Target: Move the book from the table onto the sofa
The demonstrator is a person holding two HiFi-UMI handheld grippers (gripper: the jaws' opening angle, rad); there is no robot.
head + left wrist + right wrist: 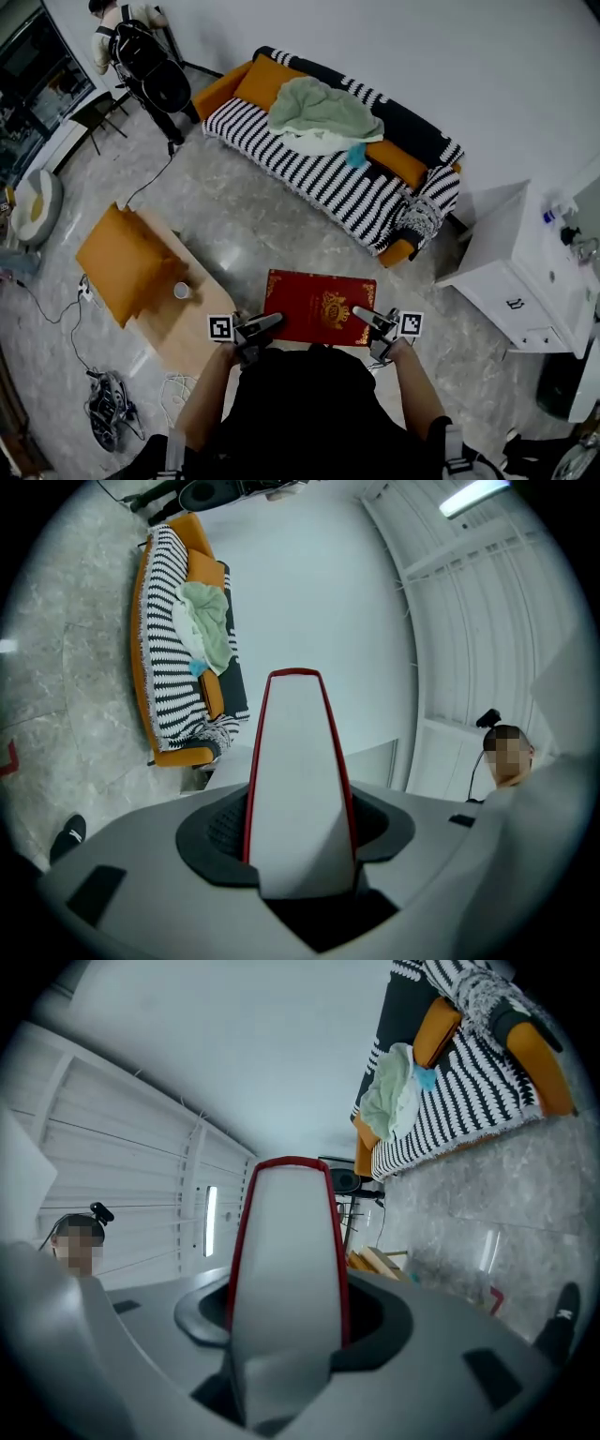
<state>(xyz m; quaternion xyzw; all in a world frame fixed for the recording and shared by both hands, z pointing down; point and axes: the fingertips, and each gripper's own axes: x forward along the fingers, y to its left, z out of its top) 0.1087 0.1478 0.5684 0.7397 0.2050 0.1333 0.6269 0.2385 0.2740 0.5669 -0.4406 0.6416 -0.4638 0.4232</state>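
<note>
Book (319, 305) between left gripper (270, 322) at its 8 o'clock, right gripper (363, 314) at 4. Sofa (309, 169) at book's 12, blanket (323, 114) on it. Table (187, 333) at 9, bearing cushion (127, 264), cup (182, 291). Cabinet (506, 253) at 3.

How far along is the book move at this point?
Done: the red book is lifted off the wooden table. In hand: the left tool and right tool each clamp one edge, holding it flat. Left: reaching the striped sofa and setting it down beside the green blanket.
</note>
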